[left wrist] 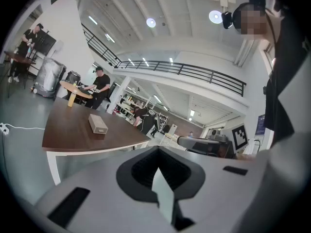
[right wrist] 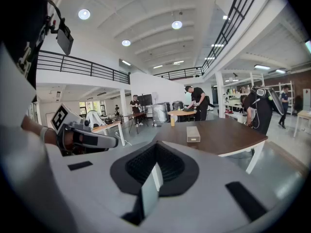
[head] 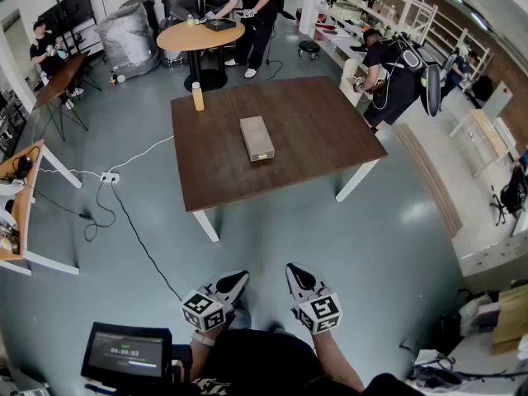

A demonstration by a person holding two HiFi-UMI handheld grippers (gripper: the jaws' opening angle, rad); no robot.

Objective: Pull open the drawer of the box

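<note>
box sits mid-surface, drawer looks shut, 12 o'clock from both grippers and well apart. left hand-held gripper and right hand-held gripper are clenched, empty. Step: approach. Next: close in, open jaws, grab drawer front.

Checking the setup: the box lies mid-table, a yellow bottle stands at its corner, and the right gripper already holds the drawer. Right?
No: the head view shows the right gripper far from the box, short of the table. The rest is right.
</note>
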